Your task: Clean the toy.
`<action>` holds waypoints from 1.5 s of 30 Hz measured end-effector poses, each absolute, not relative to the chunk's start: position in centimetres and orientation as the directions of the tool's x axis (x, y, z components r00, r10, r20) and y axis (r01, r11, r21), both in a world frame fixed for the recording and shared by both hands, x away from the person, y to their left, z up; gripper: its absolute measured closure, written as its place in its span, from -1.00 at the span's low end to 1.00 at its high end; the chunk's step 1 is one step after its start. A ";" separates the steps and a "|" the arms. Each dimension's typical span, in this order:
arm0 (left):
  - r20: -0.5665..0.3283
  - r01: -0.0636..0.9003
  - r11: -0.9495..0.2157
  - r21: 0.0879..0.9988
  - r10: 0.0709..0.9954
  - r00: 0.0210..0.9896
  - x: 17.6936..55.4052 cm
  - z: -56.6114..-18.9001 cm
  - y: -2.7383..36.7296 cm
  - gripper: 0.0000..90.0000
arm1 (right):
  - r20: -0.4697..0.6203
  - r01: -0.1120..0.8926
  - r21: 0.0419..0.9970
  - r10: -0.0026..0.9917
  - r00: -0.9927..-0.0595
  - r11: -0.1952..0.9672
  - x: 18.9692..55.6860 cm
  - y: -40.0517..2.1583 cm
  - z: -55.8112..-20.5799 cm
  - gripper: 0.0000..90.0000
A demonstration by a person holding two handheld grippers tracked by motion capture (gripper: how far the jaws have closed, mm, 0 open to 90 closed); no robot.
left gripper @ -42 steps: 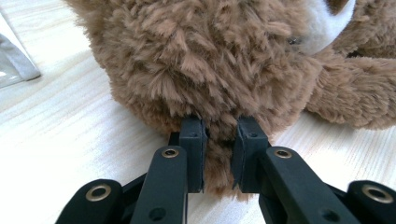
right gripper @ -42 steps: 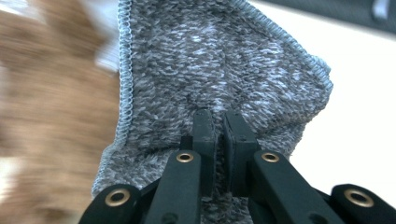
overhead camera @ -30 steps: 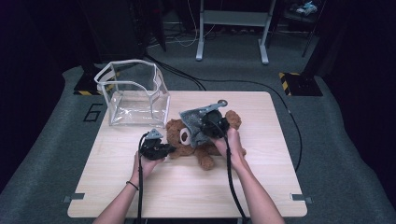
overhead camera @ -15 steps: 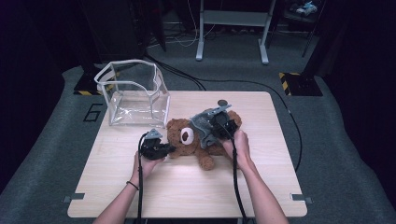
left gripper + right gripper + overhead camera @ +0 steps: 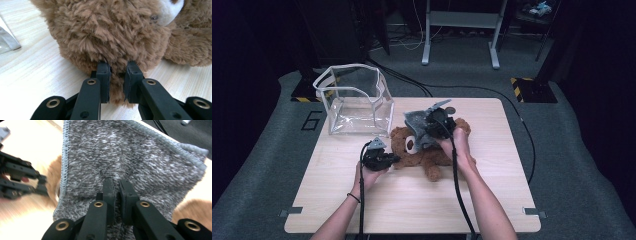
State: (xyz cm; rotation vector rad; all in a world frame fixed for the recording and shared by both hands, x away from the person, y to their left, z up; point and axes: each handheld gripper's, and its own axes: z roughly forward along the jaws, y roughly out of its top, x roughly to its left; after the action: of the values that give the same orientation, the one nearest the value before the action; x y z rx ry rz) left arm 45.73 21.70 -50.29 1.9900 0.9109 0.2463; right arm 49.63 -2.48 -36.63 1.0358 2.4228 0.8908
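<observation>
A brown teddy bear lies on the wooden table, its head toward the left. My left gripper is shut on the fur at the edge of the bear's head; in the left gripper view its pads pinch a tuft of the bear. Above the bear's head, my right gripper is shut on a grey fleecy cloth. In the right gripper view the cloth spreads out beyond the closed right gripper, and the left gripper appears blurred at the left.
A clear plastic bag with white edging stands open at the table's back left; a corner of it lies left of the bear. Cables trail from both grippers toward the table's front edge. Dark floor and a metal stand surround the table.
The right gripper has carried the grey cloth a little up and to the left, over the bear's head. The left gripper and the bear have stayed in place.
</observation>
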 end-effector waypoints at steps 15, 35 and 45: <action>-0.156 0.503 -0.326 0.801 0.697 0.700 45.7 -50.2 21.5 0.72 | -0.047 0.561 0.623 0.742 -0.669 0.546 51.7 1.0 -39.6 0.89; -0.189 0.519 -0.317 0.794 0.682 0.706 46.3 -49.3 21.5 0.72 | -0.170 0.625 0.604 0.846 -0.506 0.495 51.3 -6.5 -39.5 0.89; -0.227 0.551 -0.304 0.777 0.682 0.696 46.8 -48.6 21.5 0.72 | -0.103 0.517 0.696 0.782 -0.615 0.499 48.2 -3.8 -37.2 0.88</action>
State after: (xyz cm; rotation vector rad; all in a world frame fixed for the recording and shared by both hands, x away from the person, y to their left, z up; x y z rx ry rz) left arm 46.75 21.51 -48.63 1.9892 0.9481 0.1803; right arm 48.16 -3.83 -37.19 1.0753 2.3392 0.8867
